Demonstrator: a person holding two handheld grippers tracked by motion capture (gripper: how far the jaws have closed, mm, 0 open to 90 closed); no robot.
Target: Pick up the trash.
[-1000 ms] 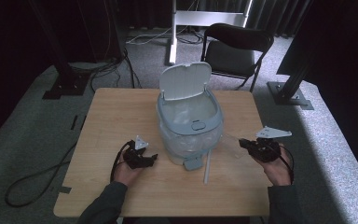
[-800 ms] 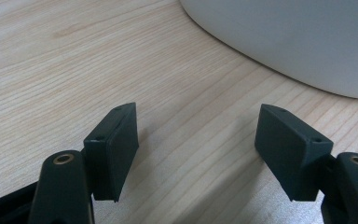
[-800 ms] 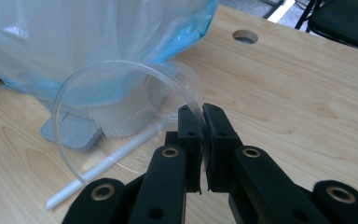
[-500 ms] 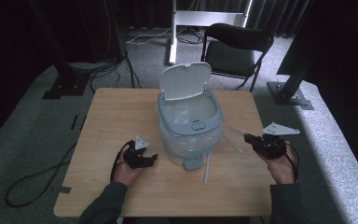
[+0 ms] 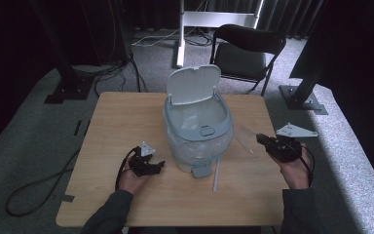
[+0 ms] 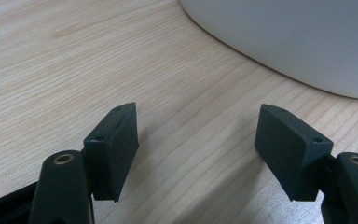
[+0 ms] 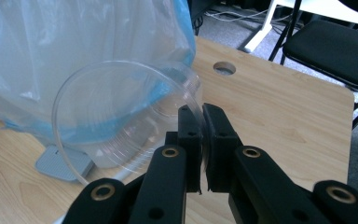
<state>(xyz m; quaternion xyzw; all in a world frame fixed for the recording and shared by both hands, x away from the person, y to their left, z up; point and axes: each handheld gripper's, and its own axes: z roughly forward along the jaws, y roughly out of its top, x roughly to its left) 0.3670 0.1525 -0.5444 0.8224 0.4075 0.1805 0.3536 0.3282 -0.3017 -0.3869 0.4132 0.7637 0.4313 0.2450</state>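
Observation:
A pale grey pedal bin (image 5: 198,131) lined with a clear bag (image 7: 74,51) stands mid-table, its lid (image 5: 194,84) tipped up at the back. My right gripper (image 5: 262,139) is held to the right of the bin, shut on the rim of a clear plastic cup (image 5: 246,138). In the right gripper view the cup (image 7: 121,116) is pinched by its edge in my right gripper (image 7: 201,116), its mouth facing the camera in front of the bag. My left gripper (image 5: 156,166) rests on the table left of the bin, open, with nothing in it (image 6: 196,140). The bin's wall (image 6: 298,42) is just ahead.
A white straw-like stick (image 5: 217,176) lies on the wooden table (image 5: 121,117) in front of the bin, beside its foot pedal (image 5: 200,170). A black chair (image 5: 246,48) stands behind the table. The tabletop has a round hole (image 7: 224,68) at its far side.
My right gripper has lifted a little and moved away from the front edge with the cup in it. The left gripper has stayed put.

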